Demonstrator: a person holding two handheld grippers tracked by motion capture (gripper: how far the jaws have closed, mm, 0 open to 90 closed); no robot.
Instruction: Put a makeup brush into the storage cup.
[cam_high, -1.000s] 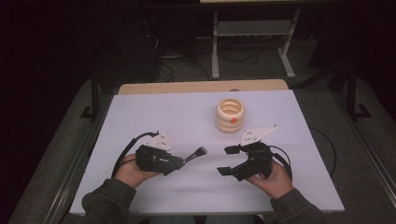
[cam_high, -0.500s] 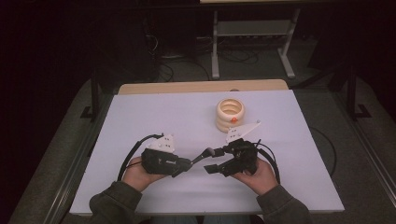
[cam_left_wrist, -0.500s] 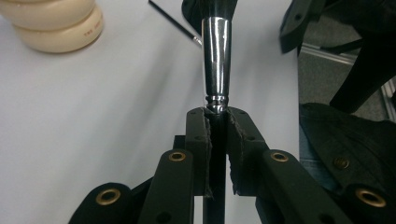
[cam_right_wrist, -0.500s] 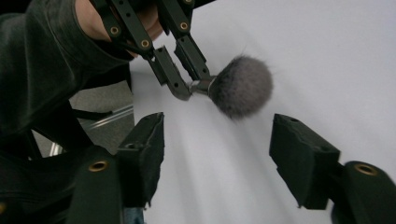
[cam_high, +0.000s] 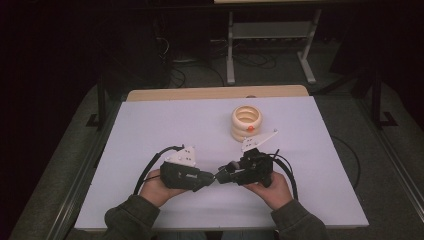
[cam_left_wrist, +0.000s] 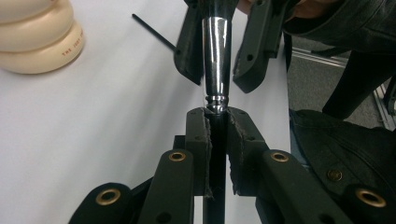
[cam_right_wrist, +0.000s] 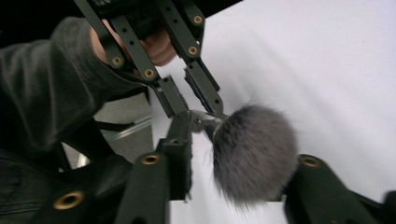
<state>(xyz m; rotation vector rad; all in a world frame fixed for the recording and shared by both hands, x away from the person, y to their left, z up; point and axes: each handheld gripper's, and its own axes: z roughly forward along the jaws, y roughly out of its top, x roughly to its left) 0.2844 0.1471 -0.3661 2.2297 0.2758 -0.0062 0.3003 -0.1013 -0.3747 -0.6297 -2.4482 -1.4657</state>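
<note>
a white table (cam_high: 150, 130) in a dark room. low centre, the left gripper (cam_high: 206, 178) clamps a brush (cam_right_wrist: 254, 151) handle; the right gripper (cam_high: 223, 176) has just been closing around its bristles, grip unclear.

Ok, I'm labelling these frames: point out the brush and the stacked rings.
brush (cam_right_wrist: 254, 151), right gripper view, on the grey bristle head.
stacked rings (cam_high: 246, 122), high view, on the front wall of the cream stack.
</note>
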